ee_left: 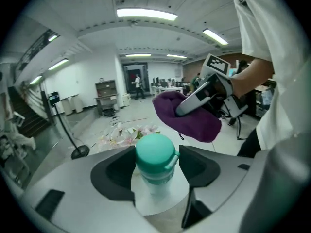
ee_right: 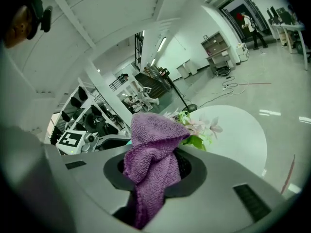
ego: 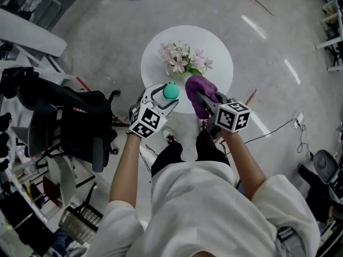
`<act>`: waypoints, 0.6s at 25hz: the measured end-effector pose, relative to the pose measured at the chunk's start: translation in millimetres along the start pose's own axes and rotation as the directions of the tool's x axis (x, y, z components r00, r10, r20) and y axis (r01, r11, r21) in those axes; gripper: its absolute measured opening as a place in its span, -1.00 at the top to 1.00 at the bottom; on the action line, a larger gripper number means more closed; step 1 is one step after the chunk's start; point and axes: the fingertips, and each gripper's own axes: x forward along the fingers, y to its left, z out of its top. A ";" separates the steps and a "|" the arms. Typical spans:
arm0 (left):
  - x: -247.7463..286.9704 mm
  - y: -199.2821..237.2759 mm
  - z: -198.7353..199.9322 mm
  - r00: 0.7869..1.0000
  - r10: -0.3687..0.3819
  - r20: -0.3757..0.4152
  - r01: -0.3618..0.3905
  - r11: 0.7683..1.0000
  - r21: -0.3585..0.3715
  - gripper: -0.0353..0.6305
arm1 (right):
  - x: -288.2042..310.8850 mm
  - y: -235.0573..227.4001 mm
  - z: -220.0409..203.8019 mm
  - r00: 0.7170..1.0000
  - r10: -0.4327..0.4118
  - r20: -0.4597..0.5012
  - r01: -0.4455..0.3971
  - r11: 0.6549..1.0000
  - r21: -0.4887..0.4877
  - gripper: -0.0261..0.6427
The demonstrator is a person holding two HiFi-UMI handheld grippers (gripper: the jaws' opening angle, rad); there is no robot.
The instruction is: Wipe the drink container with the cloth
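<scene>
Only the teal cap of the bottle shows in the head view; its clear body is hidden between the jaws of the left gripper, which are clamped on it at frame centre. The cloth covers the tips of the right gripper, closed on it just right of the bottle. One bottle, one purple cloth, one bunch of flowers. Beneath is a round white table on a glossy grey floor, with an office chair at left.
</scene>
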 end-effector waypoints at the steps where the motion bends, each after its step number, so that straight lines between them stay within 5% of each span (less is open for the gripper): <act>1: 1.6 0.2 0.3 0.999 0.053 -0.008 -0.053 0.998 -0.043 0.03 | 4.0 -0.1 -1.6 1.000 0.023 -0.018 -0.023 1.000 0.015 0.61; 7: 6.2 -3.3 1.6 0.958 0.274 -0.090 -0.287 0.934 -0.214 0.03 | 28.1 13.7 6.7 0.976 0.212 -0.047 -0.204 0.970 0.129 0.60; 11: 6.6 -5.3 2.9 0.936 0.330 -0.124 -0.352 0.899 -0.261 0.03 | 42.0 25.7 6.9 0.925 0.371 -0.076 -0.348 0.912 0.217 0.60; 15: 4.1 -6.5 2.8 0.915 0.374 -0.149 -0.402 0.868 -0.292 0.03 | 60.8 16.2 3.7 0.922 0.381 -0.066 -0.350 0.895 0.277 0.61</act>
